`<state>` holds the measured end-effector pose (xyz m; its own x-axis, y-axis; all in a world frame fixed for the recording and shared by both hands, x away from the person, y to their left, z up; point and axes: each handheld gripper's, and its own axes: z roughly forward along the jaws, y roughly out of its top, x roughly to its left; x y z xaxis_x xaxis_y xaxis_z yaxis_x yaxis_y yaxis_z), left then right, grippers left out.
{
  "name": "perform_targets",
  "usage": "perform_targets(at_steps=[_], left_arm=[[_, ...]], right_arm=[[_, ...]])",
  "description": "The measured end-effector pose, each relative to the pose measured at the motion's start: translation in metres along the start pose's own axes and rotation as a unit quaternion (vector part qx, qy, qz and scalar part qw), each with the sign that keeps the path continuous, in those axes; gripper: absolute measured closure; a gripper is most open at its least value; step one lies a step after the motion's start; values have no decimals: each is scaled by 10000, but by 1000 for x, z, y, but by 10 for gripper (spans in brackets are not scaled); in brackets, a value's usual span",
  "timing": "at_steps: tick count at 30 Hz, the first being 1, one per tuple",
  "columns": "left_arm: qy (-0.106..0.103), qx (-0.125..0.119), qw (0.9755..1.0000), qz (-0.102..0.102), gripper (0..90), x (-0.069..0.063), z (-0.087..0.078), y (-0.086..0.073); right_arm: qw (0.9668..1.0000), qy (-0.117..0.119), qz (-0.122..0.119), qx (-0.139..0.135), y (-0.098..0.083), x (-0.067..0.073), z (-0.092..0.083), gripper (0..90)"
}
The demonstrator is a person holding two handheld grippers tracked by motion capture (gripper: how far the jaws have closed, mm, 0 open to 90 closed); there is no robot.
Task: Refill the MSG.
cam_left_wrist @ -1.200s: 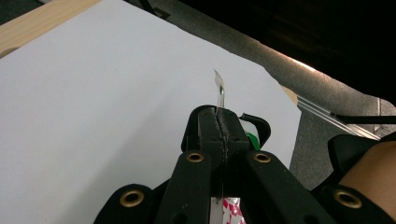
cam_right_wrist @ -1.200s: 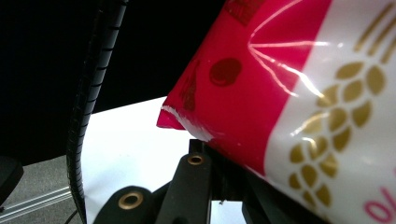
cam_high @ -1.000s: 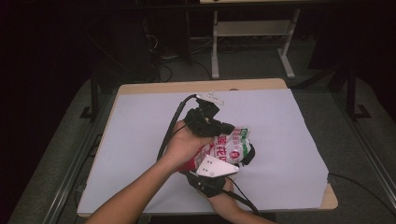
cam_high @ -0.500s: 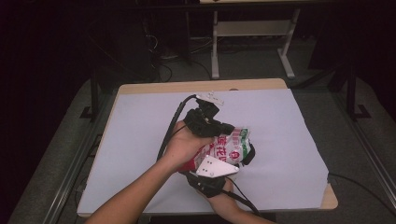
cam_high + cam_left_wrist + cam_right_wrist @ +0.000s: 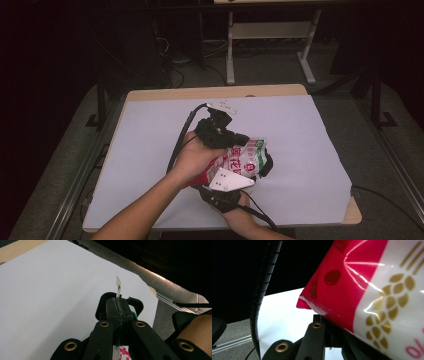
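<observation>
A snack bag (image 5: pixel 245 157), red and white with green at one end, hangs just above the white-covered table (image 5: pixel 150 150) between both grippers. My left gripper (image 5: pixel 239 140) comes from the upper left, and in the left gripper view its jaws (image 5: pixel 119 302) are pressed together on the bag's thin sealed edge (image 5: pixel 118 286), which pokes out past them. My right gripper (image 5: pixel 262 165), with its grey plate (image 5: pixel 227 180), reaches in from below. In the right gripper view the bag (image 5: pixel 372 287), with gold wheat print, lies over the right gripper (image 5: pixel 329 325) and hides its tips.
The table's wooden edge (image 5: pixel 215 92) shows at the back and its corner at the front right. A white metal frame (image 5: pixel 270 35) stands on the dark floor behind. Rails (image 5: pixel 75 180) run along both sides. The left gripper's black cable (image 5: pixel 180 142) loops over the sheet.
</observation>
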<state>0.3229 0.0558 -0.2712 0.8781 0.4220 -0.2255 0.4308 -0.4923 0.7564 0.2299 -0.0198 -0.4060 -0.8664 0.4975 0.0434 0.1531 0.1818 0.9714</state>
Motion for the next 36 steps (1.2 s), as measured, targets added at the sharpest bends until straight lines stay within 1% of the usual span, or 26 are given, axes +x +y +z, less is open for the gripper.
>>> perform_targets(at_steps=[3, 5, 7, 8, 12, 14, 15, 16, 17, 20, 22, 23, 26, 27, 29, 33, 36], left_arm=[[-52, -8, 10000, -12, 900, -1, -2, 0], [-89, -54, 9999, -33, 900, -1, -3, 0], [-144, -55, 9999, -11, 900, -1, -5, 0], [-169, -90, 9998, -49, 900, -2, -6, 0], [-293, -105, 9995, -10, 900, -2, -9, -1], [-382, -169, 9991, -8, 900, -1, -12, -1], [-382, -169, 9991, -8, 900, -1, -12, -1], [-473, -247, 9986, -43, 900, -1, -16, -1], [-491, -276, 9984, -47, 900, -1, -18, -2], [-560, -277, 9980, -29, 900, 0, -22, -3], [-609, -278, 9978, 23, 900, 0, -24, -4], [-633, -298, 9975, 10, 900, 0, -25, -4], [-714, -355, 9968, 74, 900, 2, -29, -5], [-751, -381, 9964, 46, 900, 1, -30, -5], [-807, -395, 9959, 88, 900, 2, -32, -5], [-874, -455, 9951, 115, 900, 4, -35, -6], [-896, -484, 9947, 128, 900, 4, -38, -6]], right_arm=[[10000, 4, 4, 16, -1, -1, 0, 900], [10000, 34, 61, 16, -1, -1, -1, 900], [10000, 33, 57, 23, -2, -2, -1, 900], [10000, 36, 74, 23, -2, -2, -1, 900], [9999, 12, 113, 63, -4, -3, -1, 900], [9999, -30, 105, 107, -5, -4, -2, 900], [9999, -30, 105, 107, -5, -4, -2, 900], [9998, -76, 136, 143, -6, -5, -1, 900], [9998, -82, 135, 152, -6, -5, -1, 900], [9996, -121, 152, 200, -7, -6, -1, 900], [9995, -130, 152, 227, -8, -5, 0, 900], [9995, -144, 149, 232, -8, -5, 0, 900], [9993, -190, 160, 265, -8, -5, 0, 900], [9991, -218, 189, 297, -8, -5, 0, 900], [9988, -263, 233, 326, -9, -6, 0, 900], [9983, -348, 272, 370, -8, -8, 0, 900], [9982, -363, 291, 386, -8, -9, 0, 900]])
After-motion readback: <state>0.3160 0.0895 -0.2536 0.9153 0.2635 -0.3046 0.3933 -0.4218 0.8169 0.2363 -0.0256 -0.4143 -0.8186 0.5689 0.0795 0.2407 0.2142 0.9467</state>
